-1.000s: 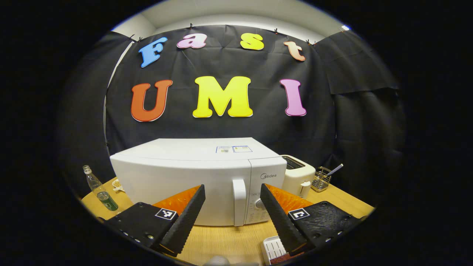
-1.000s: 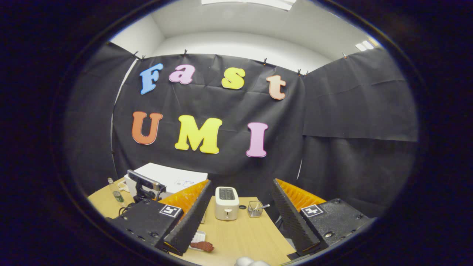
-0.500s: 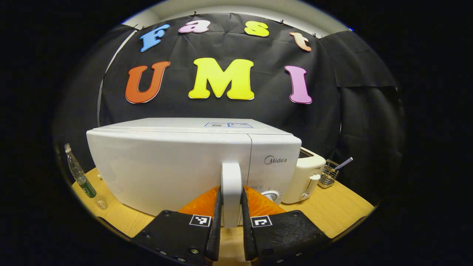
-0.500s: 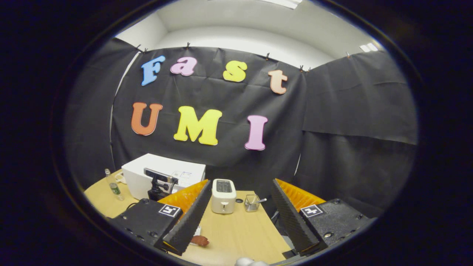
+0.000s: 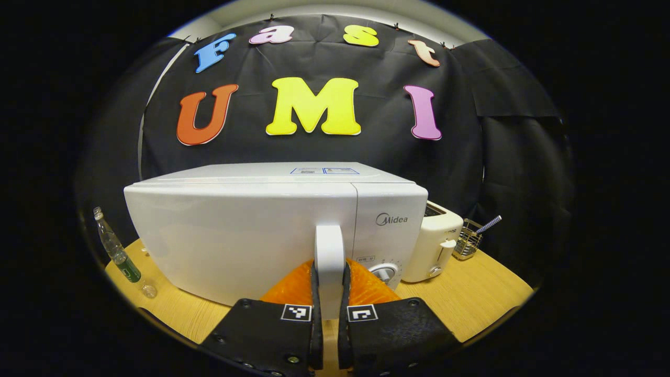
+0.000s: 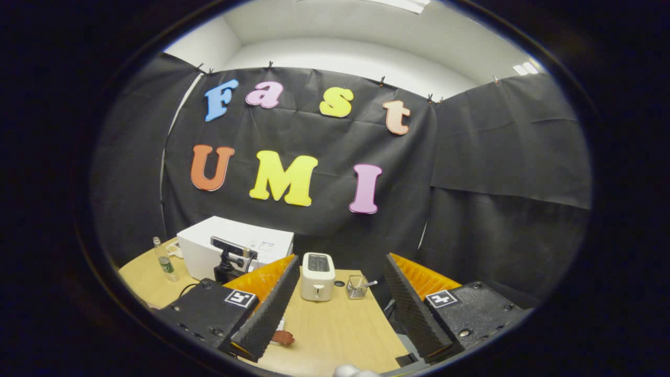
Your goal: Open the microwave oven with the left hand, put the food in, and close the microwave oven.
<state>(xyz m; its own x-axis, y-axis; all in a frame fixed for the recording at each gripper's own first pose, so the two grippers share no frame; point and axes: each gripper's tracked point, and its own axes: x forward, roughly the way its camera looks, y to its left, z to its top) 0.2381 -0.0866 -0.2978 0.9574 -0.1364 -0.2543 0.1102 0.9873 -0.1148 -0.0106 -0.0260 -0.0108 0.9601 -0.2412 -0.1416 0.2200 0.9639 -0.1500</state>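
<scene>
Up close in the left gripper view, the left gripper pinches the white door handle of the microwave oven, one finger pressed on each side of it. The door looks closed, flush with the control panel. A white toaster stands just right of the oven, a wire basket beyond it, and a small bottle stands at the left on the wooden table.

Over in the right gripper view, the right gripper hangs above the table with its fingers spread wide and nothing between them. A reddish-brown piece of food lies on the table beside its left finger. Farther off stand the microwave oven, the toaster and the basket.
</scene>
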